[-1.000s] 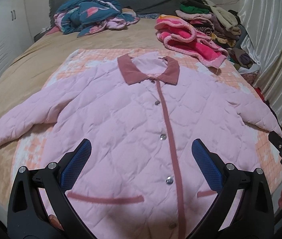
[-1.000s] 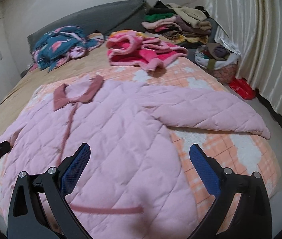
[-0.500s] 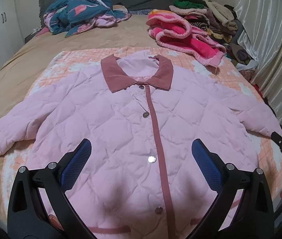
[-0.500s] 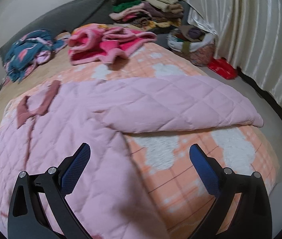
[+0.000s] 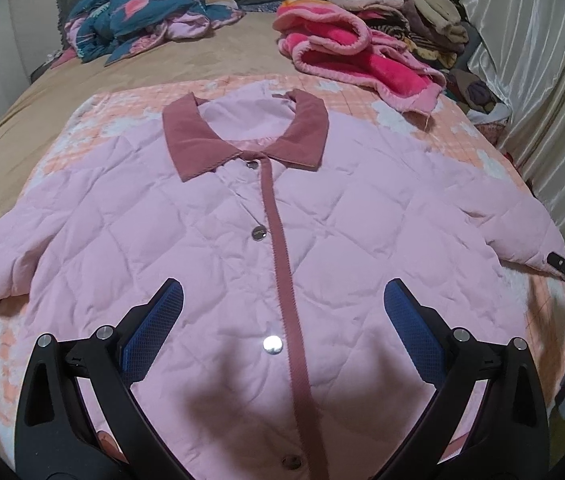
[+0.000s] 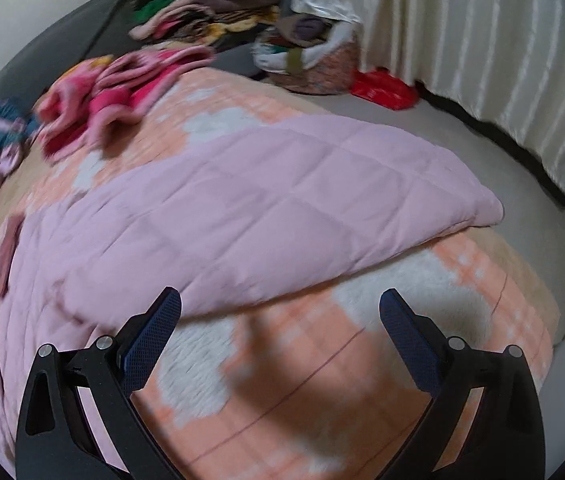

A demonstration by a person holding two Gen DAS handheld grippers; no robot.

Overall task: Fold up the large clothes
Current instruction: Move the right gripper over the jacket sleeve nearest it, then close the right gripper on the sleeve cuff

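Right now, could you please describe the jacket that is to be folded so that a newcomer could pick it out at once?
Start from the bed and find the orange checked blanket spread over its near end. The pink quilted jacket lies flat on it, front up, sleeves out. Unlike the heaped blue and bright pink clothes behind, it has a dusty-rose collar, a matching front strip and silver snaps.

The pink quilted jacket is taken as the landmark. In the left wrist view it is looked down on from close above its lower front, the lens aimed along the placket toward the collar and headboard. In the right wrist view, blurred, its outstretched sleeve is seen from close beside the hem side, facing the curtain. That sleeve, the pink fleece heap and the orange blanket are shared by both.
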